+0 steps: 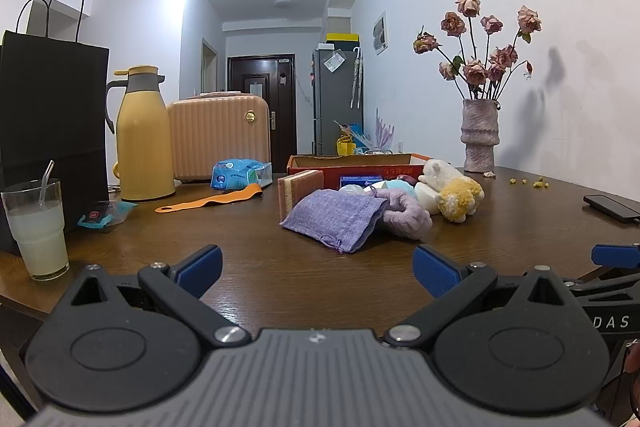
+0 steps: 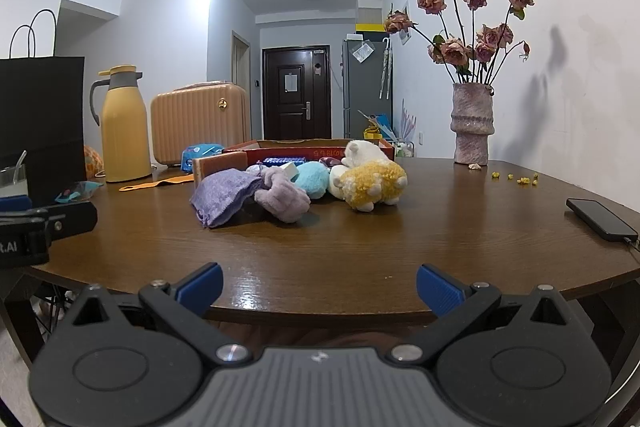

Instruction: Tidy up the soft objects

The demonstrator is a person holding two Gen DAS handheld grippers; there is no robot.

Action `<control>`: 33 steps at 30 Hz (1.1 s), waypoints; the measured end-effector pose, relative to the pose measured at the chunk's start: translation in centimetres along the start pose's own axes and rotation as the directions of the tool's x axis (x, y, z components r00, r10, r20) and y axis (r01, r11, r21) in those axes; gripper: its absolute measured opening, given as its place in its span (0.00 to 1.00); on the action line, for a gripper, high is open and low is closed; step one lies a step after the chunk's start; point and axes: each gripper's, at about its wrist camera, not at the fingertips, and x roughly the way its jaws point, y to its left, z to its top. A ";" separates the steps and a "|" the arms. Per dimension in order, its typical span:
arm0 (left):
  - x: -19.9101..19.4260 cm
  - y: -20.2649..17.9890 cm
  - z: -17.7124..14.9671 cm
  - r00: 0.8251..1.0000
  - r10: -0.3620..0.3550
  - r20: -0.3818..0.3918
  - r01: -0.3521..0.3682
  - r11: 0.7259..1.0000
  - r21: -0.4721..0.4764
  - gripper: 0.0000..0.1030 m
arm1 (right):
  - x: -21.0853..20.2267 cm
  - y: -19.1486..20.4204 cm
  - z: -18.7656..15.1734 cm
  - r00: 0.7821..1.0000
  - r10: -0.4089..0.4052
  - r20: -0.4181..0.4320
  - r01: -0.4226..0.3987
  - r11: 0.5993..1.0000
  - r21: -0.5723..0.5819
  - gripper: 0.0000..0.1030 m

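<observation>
Basically not started | your left gripper [image 1: 318, 269] and right gripper [image 2: 320, 287] both spread wide, empty | purple cloth [image 1: 336, 217], purple plush [image 2: 282, 199], yellow toy [image 2: 372, 185] piled on table [image 2: 460, 227] before red box [image 1: 352, 163] | all left to sort | bare wood ahead, near edge under right gripper, phone [image 2: 602, 219] right.

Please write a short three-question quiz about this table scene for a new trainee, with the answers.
1. True or false: the left tool is holding the purple drawstring pouch.
2. Which toy lies nearest the vase of dried roses? A) yellow plush sheep B) teal plush C) lilac plush
3. What lies near the table's right edge?

Key: 1. False; both tools are open and empty, the right tool too. 2. A. 3. A black phone.
</observation>
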 end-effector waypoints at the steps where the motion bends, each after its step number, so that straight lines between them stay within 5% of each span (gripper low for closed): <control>1: 0.0 0.0 0.0 1.000 0.000 -0.001 0.000 1.000 0.000 1.00 | 0.0 0.0 0.0 1.000 -0.001 0.000 0.001 1.000 0.001 1.00; 33: 0.1 -0.2 0.0 1.000 0.007 -0.002 -0.007 1.000 0.001 1.00 | 0.0 -0.1 -0.1 1.000 -0.001 0.000 0.001 1.000 0.002 1.00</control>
